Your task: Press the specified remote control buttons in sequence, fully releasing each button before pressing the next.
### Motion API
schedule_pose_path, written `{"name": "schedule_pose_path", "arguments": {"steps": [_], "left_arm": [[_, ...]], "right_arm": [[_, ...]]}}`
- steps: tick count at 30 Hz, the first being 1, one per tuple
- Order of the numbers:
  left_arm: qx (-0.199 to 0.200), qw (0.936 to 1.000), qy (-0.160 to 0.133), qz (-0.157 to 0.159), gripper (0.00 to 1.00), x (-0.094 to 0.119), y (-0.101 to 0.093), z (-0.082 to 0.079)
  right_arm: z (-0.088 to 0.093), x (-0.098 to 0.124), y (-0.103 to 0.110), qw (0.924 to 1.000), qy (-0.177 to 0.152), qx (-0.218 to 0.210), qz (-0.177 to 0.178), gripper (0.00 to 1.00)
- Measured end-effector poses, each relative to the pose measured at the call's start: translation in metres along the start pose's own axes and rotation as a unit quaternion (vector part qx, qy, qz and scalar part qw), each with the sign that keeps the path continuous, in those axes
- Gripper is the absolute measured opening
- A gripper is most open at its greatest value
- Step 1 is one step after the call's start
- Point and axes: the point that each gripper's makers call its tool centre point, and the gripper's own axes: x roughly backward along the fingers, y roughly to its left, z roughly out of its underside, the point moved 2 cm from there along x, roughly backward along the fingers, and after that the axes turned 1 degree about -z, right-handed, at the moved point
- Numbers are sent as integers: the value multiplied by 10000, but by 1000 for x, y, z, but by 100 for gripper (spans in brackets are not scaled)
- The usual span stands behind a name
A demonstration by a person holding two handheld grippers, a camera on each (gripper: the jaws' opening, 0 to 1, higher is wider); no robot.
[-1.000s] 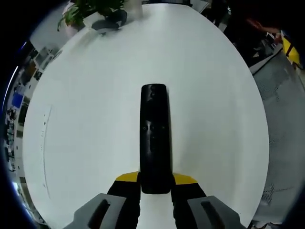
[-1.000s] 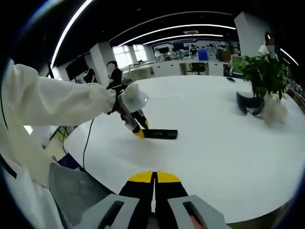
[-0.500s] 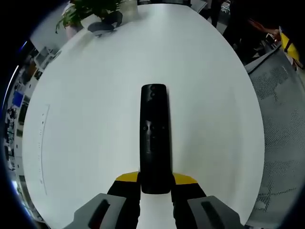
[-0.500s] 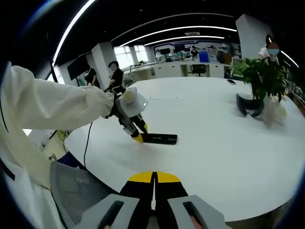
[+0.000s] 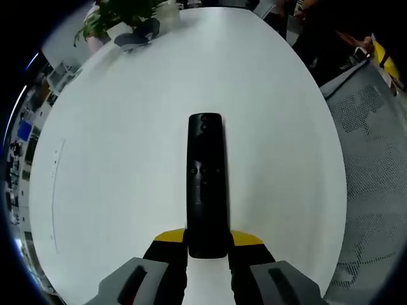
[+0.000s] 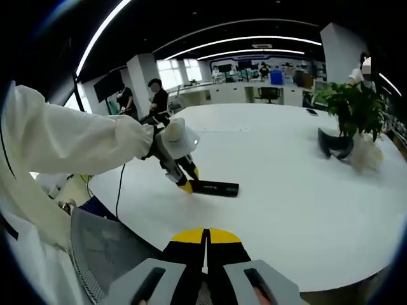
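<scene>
A long black remote control [image 5: 206, 181] points away from me over the white table [image 5: 114, 159], its near end held between the yellow-tipped jaws of my left gripper [image 5: 208, 244]. In the right gripper view the same remote [image 6: 215, 188] lies level just above the table, with the left gripper [image 6: 186, 185] clamped on its left end and a white sleeve [image 6: 70, 143] behind it. My right gripper [image 6: 205, 240] sits low at the near table edge, jaws shut together with nothing between them, well short of the remote.
A potted plant [image 6: 351, 108] and a dark headset-like object [image 6: 334, 143] stand at the table's far right. A grey mesh chair back [image 6: 108, 254] rises at the lower left. People stand in the office background.
Both views shifted slightly as the hands drifted. The remote stays in the left gripper's hold, and the right gripper stays shut.
</scene>
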Motion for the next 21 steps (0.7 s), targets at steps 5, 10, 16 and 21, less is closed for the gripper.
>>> {"name": "schedule_pose_path", "arguments": {"steps": [5,10,16,21], "left_arm": [[2,10000,-56,-5,24,1,-10,2],[3,10000,-55,-8,24,2,-21,2],[30,10000,-59,-14,24,3,-33,3],[20,10000,-12,-12,24,3,-44,3]], "right_arm": [[4,2,6,10000,11,13,5,0],[1,4,12,10000,-66,-2,-42,0],[-3,4,15,9999,-109,92,-72,0],[-4,4,16,9998,-76,169,-96,0]]}}
